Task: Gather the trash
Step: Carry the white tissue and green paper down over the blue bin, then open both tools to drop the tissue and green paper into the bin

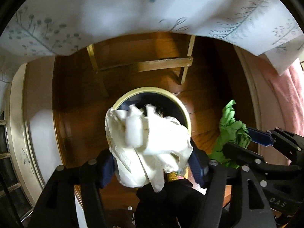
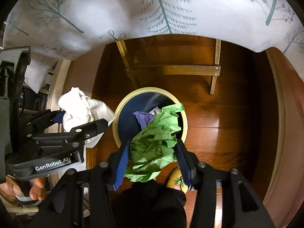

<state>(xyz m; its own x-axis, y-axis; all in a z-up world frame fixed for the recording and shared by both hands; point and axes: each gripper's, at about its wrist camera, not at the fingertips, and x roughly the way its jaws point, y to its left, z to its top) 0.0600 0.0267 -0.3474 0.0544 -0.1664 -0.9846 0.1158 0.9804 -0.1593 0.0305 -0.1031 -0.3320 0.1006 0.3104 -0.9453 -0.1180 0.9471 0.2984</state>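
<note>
A round bin with a cream rim (image 1: 152,90) (image 2: 152,89) and a dark blue inside stands on the wooden floor, straight below both grippers. My left gripper (image 1: 152,161) (image 2: 81,119) hangs over the bin's near edge. A crumpled white paper wad (image 1: 152,142) (image 2: 79,106) sits between its blue pads, smeared by motion and seemingly loose. My right gripper (image 2: 153,152) (image 1: 239,142) is shut on a crumpled green paper (image 2: 153,142) (image 1: 231,129) above the bin's near rim. Purple trash (image 2: 142,116) lies inside the bin.
A white tablecloth with tree prints (image 1: 114,9) (image 2: 171,9) hangs overhead at the far side. A wooden chair frame (image 1: 144,64) (image 2: 171,70) stands just beyond the bin. Pink cloth (image 1: 285,104) is at the right. A person's hand (image 2: 34,188) holds the left gripper's handle.
</note>
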